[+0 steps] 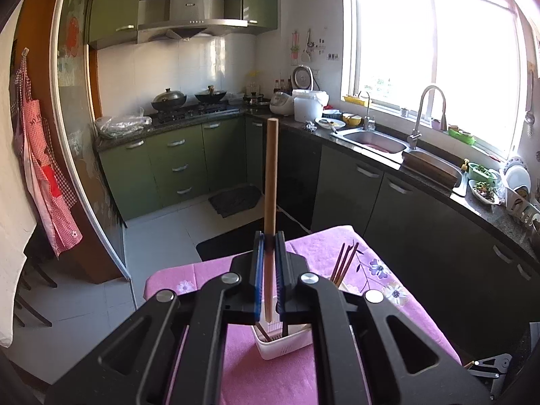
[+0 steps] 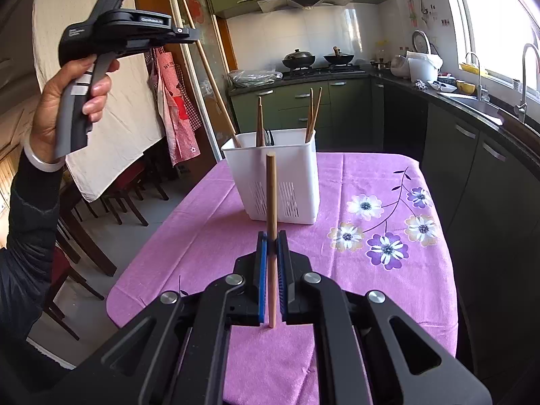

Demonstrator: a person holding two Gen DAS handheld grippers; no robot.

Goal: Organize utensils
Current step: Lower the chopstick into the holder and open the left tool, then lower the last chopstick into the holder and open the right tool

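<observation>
My left gripper (image 1: 269, 239) is shut on a long wooden chopstick (image 1: 271, 175) and holds it upright above the white utensil holder (image 1: 287, 346); its lower end hangs over the holder's opening. In the right wrist view the left gripper's body (image 2: 114, 33) is high at the left, with that chopstick (image 2: 211, 77) slanting down into the holder (image 2: 273, 182). My right gripper (image 2: 272, 238) is shut on another wooden chopstick (image 2: 271, 195), upright, in front of the holder over the pink tablecloth (image 2: 371, 270). Several chopsticks (image 2: 314, 114) and dark utensils stand in the holder.
The table with the flowered pink cloth (image 1: 337, 246) stands beside dark kitchen cabinets (image 2: 472, 175) on the right. A counter with a sink (image 1: 378, 140) and dishes runs under the window. Chairs (image 2: 128, 189) and a hanging cloth are at the left.
</observation>
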